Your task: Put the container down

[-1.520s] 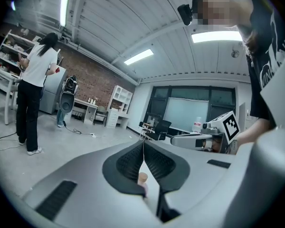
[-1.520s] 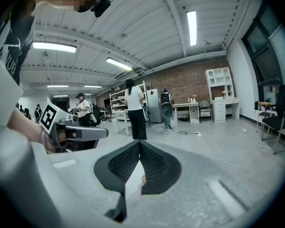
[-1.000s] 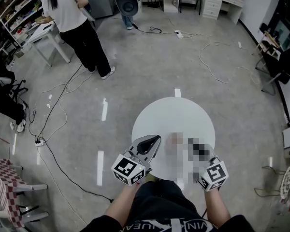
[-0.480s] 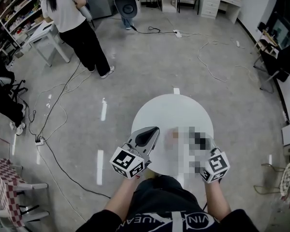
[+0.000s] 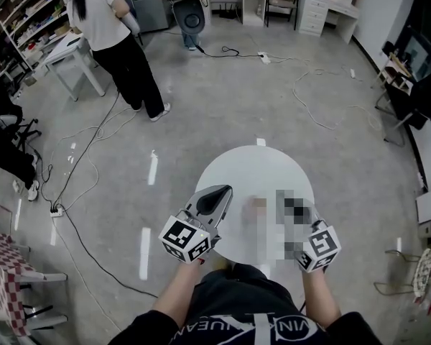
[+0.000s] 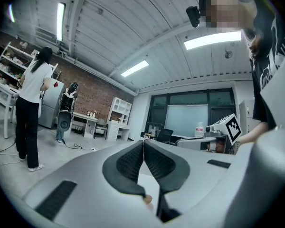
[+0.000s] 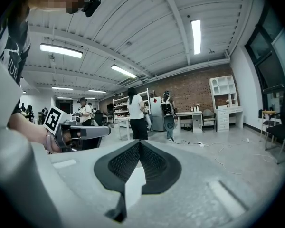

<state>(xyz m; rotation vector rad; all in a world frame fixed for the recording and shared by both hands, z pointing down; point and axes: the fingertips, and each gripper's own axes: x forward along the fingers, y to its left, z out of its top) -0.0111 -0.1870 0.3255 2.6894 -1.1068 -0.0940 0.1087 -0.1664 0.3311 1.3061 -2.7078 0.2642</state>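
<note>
No container to be made out in any view. Possibly on the round white table point(image 5: 258, 165), in the stretch between the two grippers, but blurred over there, so impossible to place. Certainly not in either grip.

On the left gripper point(image 6: 143, 142): pads pressed together at the tips, nothing pinched between them, only a sliver of white lower down, likely tabletop. Same on the right gripper point(image 7: 139, 143): jaws fully closed on nothing, a white wedge showing in the gap beneath. Probably closed for want of anything to carry. Hence two readings, neither provable here: setting-down already done, or container simply not in hand at this instant.

From the head view: both held side by side over the near edge of the table, well apart from each other, pointing forward and roughly level, apparently above the top rather than resting on it. Reads as a neutral waiting pose, clear of whatever lies between.

Farther out: grey floor point(image 5: 223, 106) with loose cables point(image 5: 86, 157) trailing left of the table, and a standing person point(image 5: 104, 20) beside a desk point(image 5: 68, 49) at upper left, well away. No crowding of the workspace from that side.
</note>
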